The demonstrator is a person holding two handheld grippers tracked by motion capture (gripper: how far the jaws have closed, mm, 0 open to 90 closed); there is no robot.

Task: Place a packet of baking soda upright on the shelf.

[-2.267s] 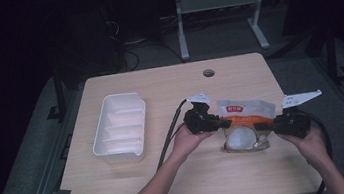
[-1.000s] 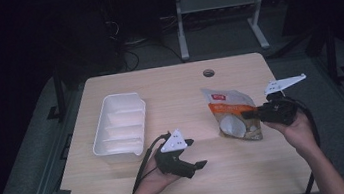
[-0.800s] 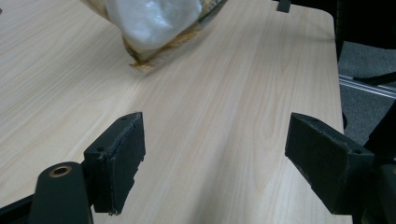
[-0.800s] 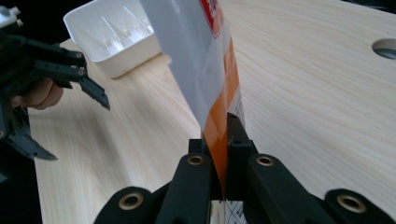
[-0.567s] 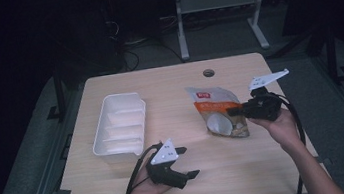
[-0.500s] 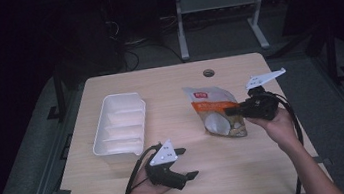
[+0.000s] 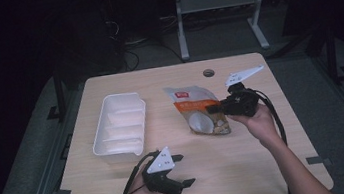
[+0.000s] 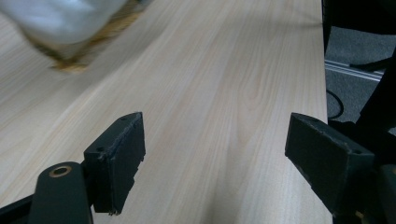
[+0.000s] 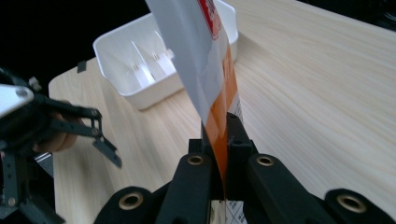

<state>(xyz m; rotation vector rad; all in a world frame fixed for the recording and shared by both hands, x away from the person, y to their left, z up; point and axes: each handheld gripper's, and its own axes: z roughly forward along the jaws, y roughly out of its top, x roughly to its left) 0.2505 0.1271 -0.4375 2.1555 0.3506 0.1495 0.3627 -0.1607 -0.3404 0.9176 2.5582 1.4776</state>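
Right claw (image 7: 218,108) is clamped on the edge of the snack bag (image 7: 197,111), holding it just right of the white tray (image 7: 119,125). Left claw (image 7: 182,170) gapes empty below the tray. Carrying looks underway; next, likely tip the bag over the tray.

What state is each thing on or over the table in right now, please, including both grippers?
Snack pouch: sealed as far as can be seen, pinched at one edge and lifted off the table.
White tray: upright on the table, its compartments empty.
Right gripper: fingers shut on the pouch's edge.
Left gripper: fingers wide open, nothing between them, low over the near edge of the table.
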